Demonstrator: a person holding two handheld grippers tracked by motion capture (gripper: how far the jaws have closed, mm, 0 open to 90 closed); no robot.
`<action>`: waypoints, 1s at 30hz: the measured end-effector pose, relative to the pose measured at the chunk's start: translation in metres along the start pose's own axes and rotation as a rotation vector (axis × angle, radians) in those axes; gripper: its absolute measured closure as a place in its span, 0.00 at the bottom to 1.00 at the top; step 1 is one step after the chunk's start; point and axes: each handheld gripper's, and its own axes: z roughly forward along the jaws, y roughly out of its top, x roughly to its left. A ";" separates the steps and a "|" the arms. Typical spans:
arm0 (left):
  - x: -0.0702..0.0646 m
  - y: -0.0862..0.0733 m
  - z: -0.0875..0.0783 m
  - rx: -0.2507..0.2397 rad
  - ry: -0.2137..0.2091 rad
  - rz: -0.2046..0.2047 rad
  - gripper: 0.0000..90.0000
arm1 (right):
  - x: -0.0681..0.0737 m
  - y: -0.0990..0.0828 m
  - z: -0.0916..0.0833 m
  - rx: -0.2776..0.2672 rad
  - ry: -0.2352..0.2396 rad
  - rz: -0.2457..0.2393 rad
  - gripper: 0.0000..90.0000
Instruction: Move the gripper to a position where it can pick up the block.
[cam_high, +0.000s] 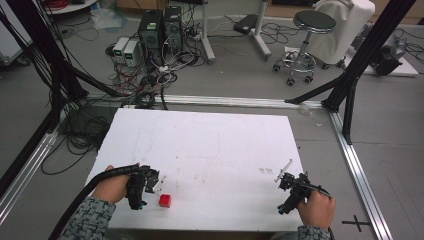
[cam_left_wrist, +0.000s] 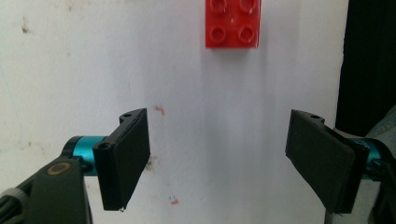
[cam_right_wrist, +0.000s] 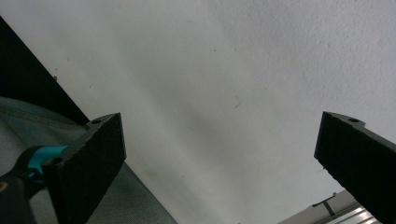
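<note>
Red brick (cam_left_wrist: 232, 23) studs, left tongs (cam_left_wrist: 229, 163) view

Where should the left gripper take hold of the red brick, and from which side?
Probably across two opposite flat side walls of the red brick, coming down from above. It sits studs-up and flat on the white table, so the sides are parallel and free. The left gripper is open, jaws wider than the brick, which lies just ahead of it.
</note>
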 end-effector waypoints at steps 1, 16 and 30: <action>0.000 0.003 0.001 -0.002 0.000 0.004 0.25 | 0.000 0.000 0.000 0.001 0.000 0.001 0.01; 0.003 0.032 0.018 -0.002 -0.037 0.038 0.25 | 0.001 0.002 0.001 -0.001 0.004 -0.012 0.01; 0.002 0.043 0.037 0.014 -0.064 0.047 0.25 | 0.002 0.002 0.002 0.003 0.002 -0.014 0.01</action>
